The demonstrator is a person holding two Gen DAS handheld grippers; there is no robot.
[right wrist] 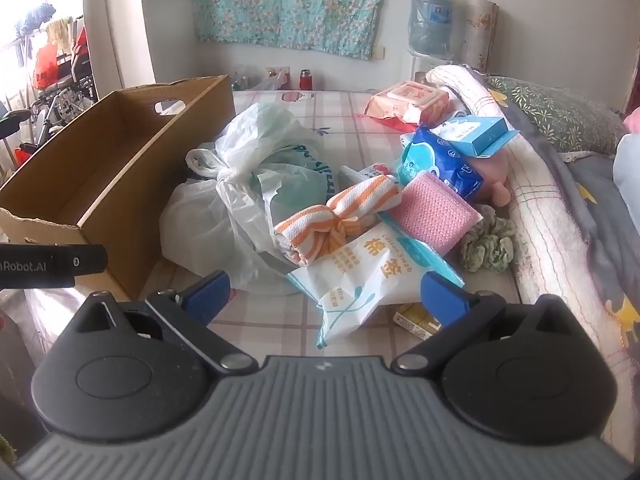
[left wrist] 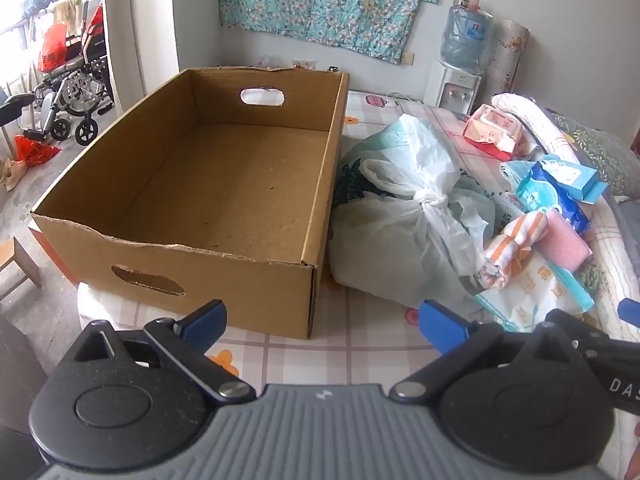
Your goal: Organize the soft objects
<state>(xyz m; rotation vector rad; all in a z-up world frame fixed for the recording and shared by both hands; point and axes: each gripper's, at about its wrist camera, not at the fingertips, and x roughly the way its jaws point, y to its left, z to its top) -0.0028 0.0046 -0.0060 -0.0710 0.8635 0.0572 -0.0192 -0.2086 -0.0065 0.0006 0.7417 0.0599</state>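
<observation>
Hovering over the checked bed (left wrist: 360,344), the left gripper (left wrist: 322,322) and the right gripper (right wrist: 326,294) both gape wide with nothing between their fingers. An open cardboard box (left wrist: 224,184) sits on the bed, a knotted plastic bag (right wrist: 236,200) touching its side. Beside the bag lie an orange-striped towel (right wrist: 340,216), a pink cloth (right wrist: 434,216), a cotton swab pack (right wrist: 360,276) and a green scrunchie (right wrist: 488,248).

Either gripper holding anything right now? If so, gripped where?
Nothing held. The left gripper is open above the bedsheet beside the cardboard box; the right gripper is open, with the cotton swab pack lying ahead between its fingers, not pinched.
</observation>
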